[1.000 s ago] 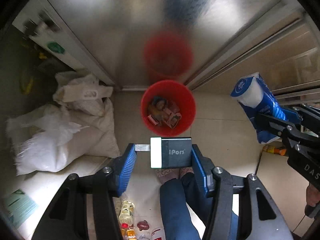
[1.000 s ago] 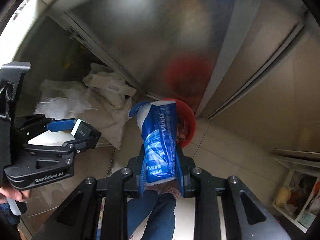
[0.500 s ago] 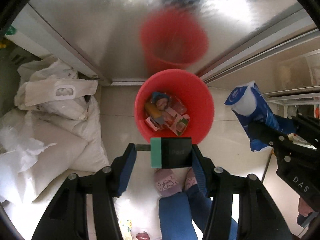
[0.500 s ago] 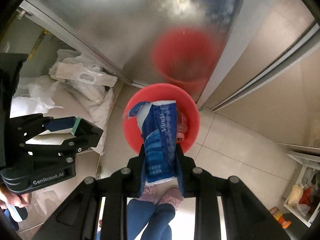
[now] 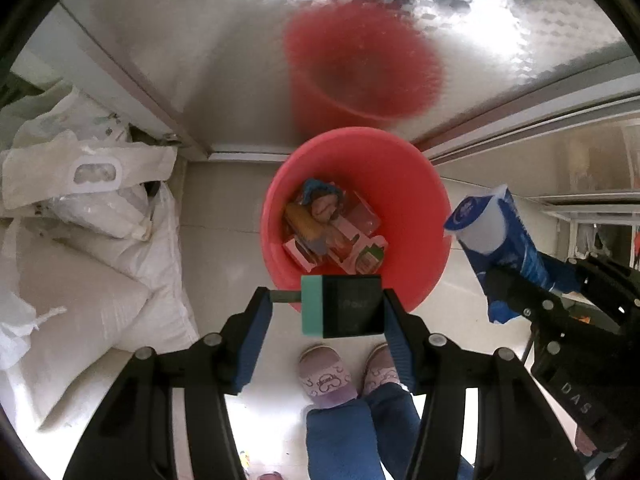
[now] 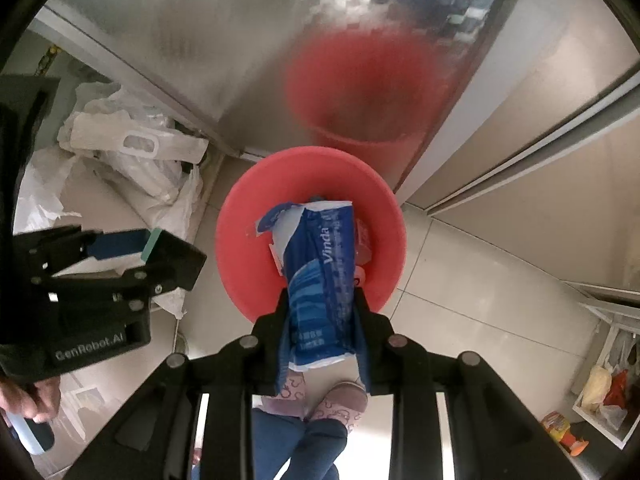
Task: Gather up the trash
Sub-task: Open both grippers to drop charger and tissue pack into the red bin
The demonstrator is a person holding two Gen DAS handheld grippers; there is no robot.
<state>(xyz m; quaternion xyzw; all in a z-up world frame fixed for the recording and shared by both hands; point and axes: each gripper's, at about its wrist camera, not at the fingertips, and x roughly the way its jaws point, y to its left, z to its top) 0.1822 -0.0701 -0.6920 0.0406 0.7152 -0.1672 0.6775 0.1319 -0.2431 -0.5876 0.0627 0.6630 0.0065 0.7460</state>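
A red bucket [image 5: 400, 184] stands on the tiled floor against a metal door, with several wrappers and small boxes inside. My left gripper [image 5: 326, 312] is shut on a black box with a green end [image 5: 344, 310], held just above the bucket's near rim. My right gripper [image 6: 320, 332] is shut on a blue Vinda tissue pack [image 6: 320, 276], held over the bucket [image 6: 248, 216]. The pack also shows in the left wrist view [image 5: 504, 236], and the box in the right wrist view [image 6: 172, 256].
White sacks and plastic bags [image 5: 92, 216] are piled on the floor left of the bucket. The metal door [image 5: 224, 40] reflects the bucket. A person's slippered feet [image 5: 328, 376] stand below the grippers. A white shelf with packets [image 6: 600, 388] is at the lower right.
Both grippers have moved forward and down toward the bucket, which now looks larger and closer. Each still holds its item.
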